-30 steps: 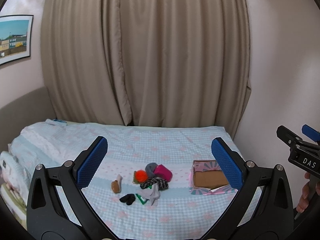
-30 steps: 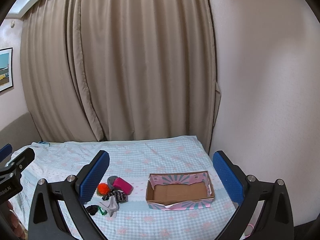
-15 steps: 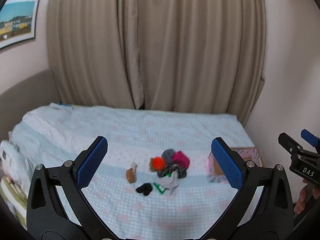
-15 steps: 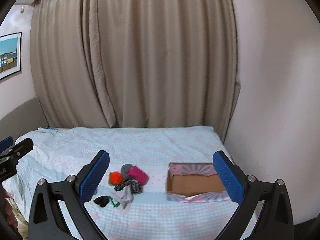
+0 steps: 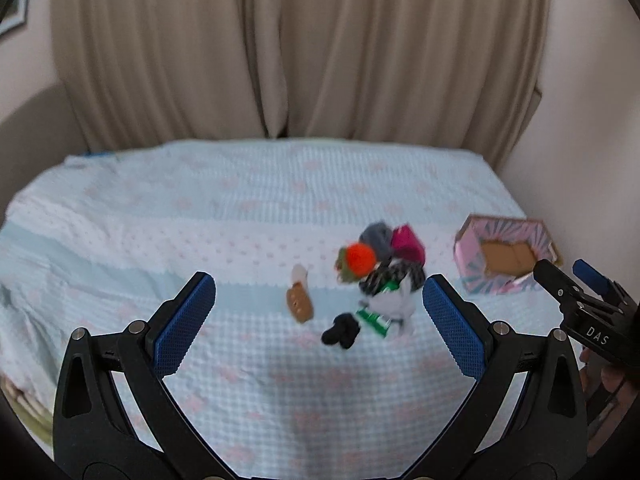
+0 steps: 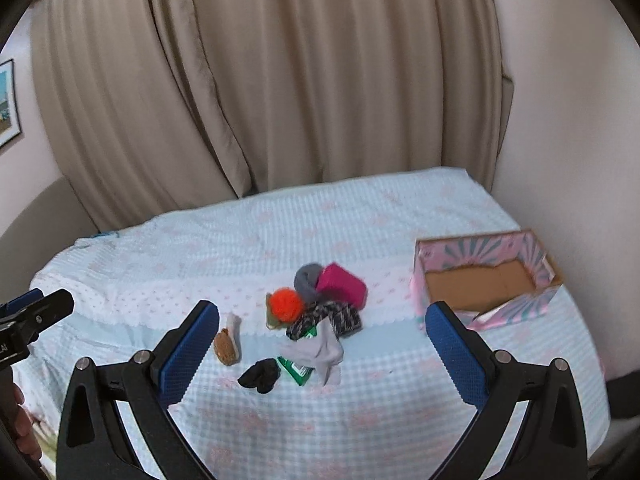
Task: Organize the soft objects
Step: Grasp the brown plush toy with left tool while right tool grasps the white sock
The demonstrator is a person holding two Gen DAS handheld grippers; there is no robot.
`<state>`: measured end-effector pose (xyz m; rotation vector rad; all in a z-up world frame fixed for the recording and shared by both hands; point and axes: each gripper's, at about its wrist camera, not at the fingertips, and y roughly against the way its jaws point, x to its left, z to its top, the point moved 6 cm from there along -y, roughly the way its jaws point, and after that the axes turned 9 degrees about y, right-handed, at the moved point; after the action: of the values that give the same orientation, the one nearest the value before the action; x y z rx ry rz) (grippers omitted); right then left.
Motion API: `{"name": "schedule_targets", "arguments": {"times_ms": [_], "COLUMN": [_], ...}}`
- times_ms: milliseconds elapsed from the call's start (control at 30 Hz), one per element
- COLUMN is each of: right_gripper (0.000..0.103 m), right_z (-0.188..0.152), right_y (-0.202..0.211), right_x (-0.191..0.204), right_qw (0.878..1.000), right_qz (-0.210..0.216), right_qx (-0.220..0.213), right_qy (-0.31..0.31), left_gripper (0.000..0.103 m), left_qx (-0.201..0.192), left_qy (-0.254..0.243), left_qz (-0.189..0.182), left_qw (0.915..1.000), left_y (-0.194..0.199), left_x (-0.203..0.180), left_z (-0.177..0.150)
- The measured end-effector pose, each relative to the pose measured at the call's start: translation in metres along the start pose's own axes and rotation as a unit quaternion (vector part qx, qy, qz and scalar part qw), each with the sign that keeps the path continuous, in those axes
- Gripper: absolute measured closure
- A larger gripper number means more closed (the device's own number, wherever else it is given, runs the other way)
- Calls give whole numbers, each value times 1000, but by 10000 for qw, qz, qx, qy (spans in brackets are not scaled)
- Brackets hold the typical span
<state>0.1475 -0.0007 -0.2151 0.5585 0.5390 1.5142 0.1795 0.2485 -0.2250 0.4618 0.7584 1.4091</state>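
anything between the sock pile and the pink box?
No. In the right wrist view only bare bedspread separates the magenta roll at the pile's right edge from the pink box. The left wrist view, though blurred, agrees.

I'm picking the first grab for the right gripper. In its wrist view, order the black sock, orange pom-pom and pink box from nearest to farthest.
1. Small black sock, nearest, front of the pile.
2. Fuzzy orange pom-pom, mid-pile, behind it.
3. Pink patterned cardboard box, farthest, off to the right by the wall.
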Motion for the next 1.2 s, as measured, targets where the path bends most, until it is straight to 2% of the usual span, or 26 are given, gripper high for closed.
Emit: {"name": "schedule_targets", "arguments": {"times_ms": [200, 333, 433, 600, 667, 833, 1000, 1067, 1200], "right_gripper": [0, 0, 0, 5, 7, 26, 43, 49, 69], "right_z": [-42, -77, -100, -134, -146, -160, -159, -157, -153], "right_y": [-78, -141, -180, -239, -256, -281, -288, -287, -284], "right_x": [9, 11, 7, 5, 6, 3, 4, 7, 10], "right_qw": [9976, 9934, 9906, 9845, 9826, 9781, 9754, 9746, 9722], "right_qz": [164, 178, 138, 297, 330, 485, 777, 861, 1014], "right_qx": [428, 827, 1022, 1323, 1398, 1481, 1405, 1400, 1371], "right_qy": [-518, -774, -904, -1114, -1175, -1383, -1514, -1523, -1605], "left_gripper": [0, 8, 9, 11, 19, 22, 44, 59, 65], "left_qx": [581, 1009, 1203, 1478, 1565, 1734, 1878, 1901, 1882], "left_qy": [7, 65, 63, 151, 181, 199, 191, 187, 205], "left_qz": [-106, -135, -129, -128, -150, -143, -40, 109, 150], "left_qw": [9983, 9948, 9926, 9888, 9874, 9845, 9820, 9815, 9818], "left_y": [-104, -181, -232, -296, -314, -345, -363, -368, -370], "left_x": [31, 39, 44, 45, 45, 43, 43, 46, 51], "left_z": [-17, -37, -54, -84, -93, -110, -120, -123, -120]}}
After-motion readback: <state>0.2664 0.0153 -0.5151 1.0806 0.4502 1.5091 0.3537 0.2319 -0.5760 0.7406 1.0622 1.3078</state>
